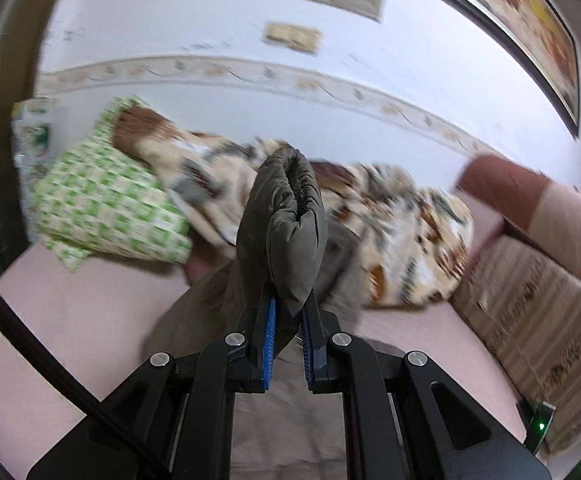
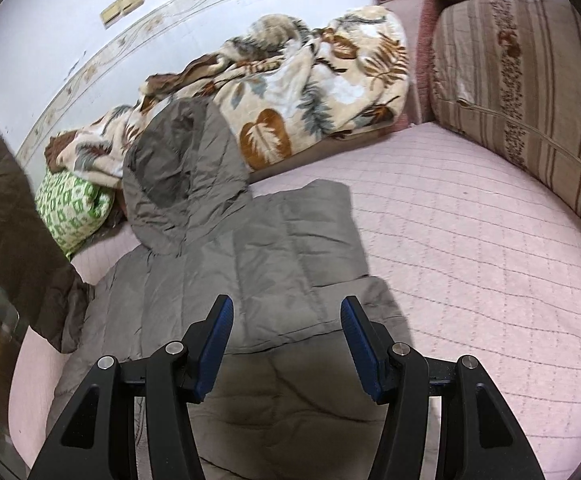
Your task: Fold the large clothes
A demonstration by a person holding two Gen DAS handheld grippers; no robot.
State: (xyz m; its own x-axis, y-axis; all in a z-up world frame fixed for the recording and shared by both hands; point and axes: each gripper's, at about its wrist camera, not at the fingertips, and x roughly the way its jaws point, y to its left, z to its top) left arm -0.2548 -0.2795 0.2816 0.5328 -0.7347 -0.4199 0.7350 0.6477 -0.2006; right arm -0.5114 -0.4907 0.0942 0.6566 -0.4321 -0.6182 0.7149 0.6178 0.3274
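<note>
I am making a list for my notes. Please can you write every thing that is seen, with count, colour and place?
jacket: one, grey, hooded, flat on the bed; its cuff lifted
bed cover: one, pink, quilted, under the jacket
blanket: one, cream with brown leaves, bunched along the wall
pillow: one, green and white, left of the blanket
cushion: one, beige striped, right end of the bed
pictures: two, on the white wall
left gripper: black, blue pads, shut on the cuff
right gripper: black, blue pads, open above the jacket

Each black gripper (image 2: 286,336) has blue ribbed pads (image 2: 216,348) and silver screws (image 2: 402,347).
</note>
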